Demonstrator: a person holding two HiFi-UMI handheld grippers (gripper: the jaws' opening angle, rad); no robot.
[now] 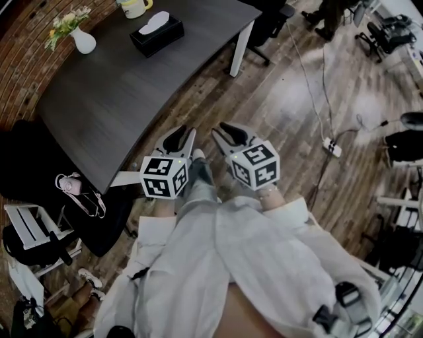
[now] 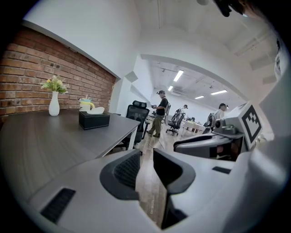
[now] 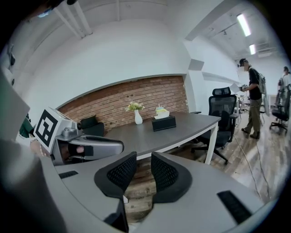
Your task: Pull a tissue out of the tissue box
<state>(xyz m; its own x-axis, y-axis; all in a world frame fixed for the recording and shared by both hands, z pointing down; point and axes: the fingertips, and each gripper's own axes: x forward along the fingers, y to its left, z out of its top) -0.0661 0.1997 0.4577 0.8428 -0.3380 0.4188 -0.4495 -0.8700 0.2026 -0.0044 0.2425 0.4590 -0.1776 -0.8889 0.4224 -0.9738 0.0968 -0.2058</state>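
head view: task not begun. tissue box (image 1: pixel 156 34) seen near far edge of desk (image 1: pixel 119 92), white tissue (image 1: pixel 154 22) poking out, not yet pulled. left gripper (image 1: pixel 184 134) and right gripper (image 1: pixel 228 134) held over wood floor (image 1: pixel 284 99), well apart from box.

left gripper view: jaws a little apart, nothing held. vase (image 2: pixel 54 103) seen by brick wall (image 2: pixel 27 77).

right gripper view: jaws a little apart, nothing held. office chair (image 3: pixel 223 113) seen past desk corner.

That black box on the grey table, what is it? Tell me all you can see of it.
It is a tissue box: low, oblong, matt black, material too far off to tell. A crumpled white tissue sticks up from the opening in its top. It stands flat on the dark grey table, toward the far end, a yellow mug just behind it and a white vase off to one side. Only the table seems to touch it.
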